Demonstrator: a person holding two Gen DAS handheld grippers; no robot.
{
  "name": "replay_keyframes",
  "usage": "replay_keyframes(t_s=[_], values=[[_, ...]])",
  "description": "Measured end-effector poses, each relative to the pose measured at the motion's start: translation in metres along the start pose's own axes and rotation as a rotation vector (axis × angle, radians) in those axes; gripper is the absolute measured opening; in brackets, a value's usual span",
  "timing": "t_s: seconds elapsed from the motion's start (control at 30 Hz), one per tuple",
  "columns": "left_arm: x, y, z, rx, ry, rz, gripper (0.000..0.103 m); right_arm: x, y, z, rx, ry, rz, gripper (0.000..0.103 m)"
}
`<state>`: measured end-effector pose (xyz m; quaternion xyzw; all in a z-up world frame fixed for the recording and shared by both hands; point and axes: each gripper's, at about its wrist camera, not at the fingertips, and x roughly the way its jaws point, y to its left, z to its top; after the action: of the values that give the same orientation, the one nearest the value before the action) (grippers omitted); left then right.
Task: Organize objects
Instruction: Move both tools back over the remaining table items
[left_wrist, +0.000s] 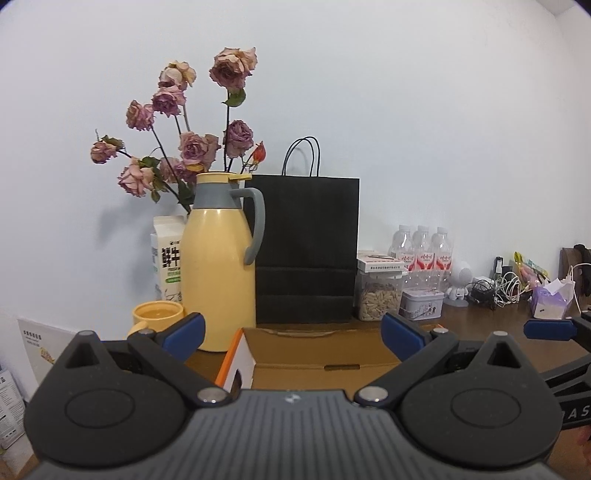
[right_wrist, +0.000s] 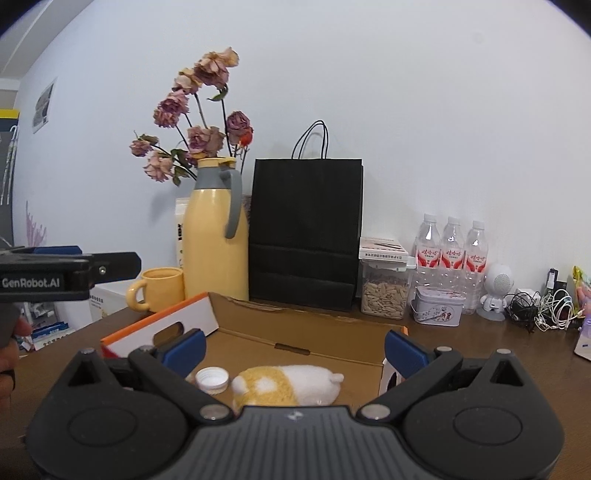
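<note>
Black tongs, seemingly blue-padded

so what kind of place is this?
Likely a home or small-office side table used as a catch-all: dried roses behind a yellow thermos jug, water bottles, a tangle of charger cables.

Dark brown wooden table against pale wall. On it: open shallow cardboard box at front; behind, yellow mug, tall yellow thermos jug with grey handle, black paper carrier bag, clear jar of seeds, small tin, three water bottles, tangled cables.
</note>
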<state>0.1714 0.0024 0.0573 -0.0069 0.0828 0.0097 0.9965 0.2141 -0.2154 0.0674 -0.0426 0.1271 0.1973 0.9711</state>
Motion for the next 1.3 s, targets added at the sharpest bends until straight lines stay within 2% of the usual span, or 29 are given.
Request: replay_keyframes(t_s=[0.33, 0.8, 1.07, 1.3], values=[[-0.055, 0.004, -0.012, 0.008, 0.062, 0.007, 0.103, -0.054, 0.012, -0.016, 0.007, 0.032, 0.012, 0.103], [-0.113, 0.006, -0.059, 0.053, 0.193, -0.007, 0.103, -0.109, 0.024, -0.062, 0.041, 0.113, 0.037, 0.103], [-0.129, 0.010, -0.096, -0.017, 0.288, -0.022, 0.103, -0.107, 0.026, -0.096, 0.079, 0.210, 0.046, 0.103], [-0.125, 0.004, -0.120, -0.002, 0.370, -0.042, 0.102, -0.102, 0.027, -0.106, 0.089, 0.242, 0.049, 0.103]])
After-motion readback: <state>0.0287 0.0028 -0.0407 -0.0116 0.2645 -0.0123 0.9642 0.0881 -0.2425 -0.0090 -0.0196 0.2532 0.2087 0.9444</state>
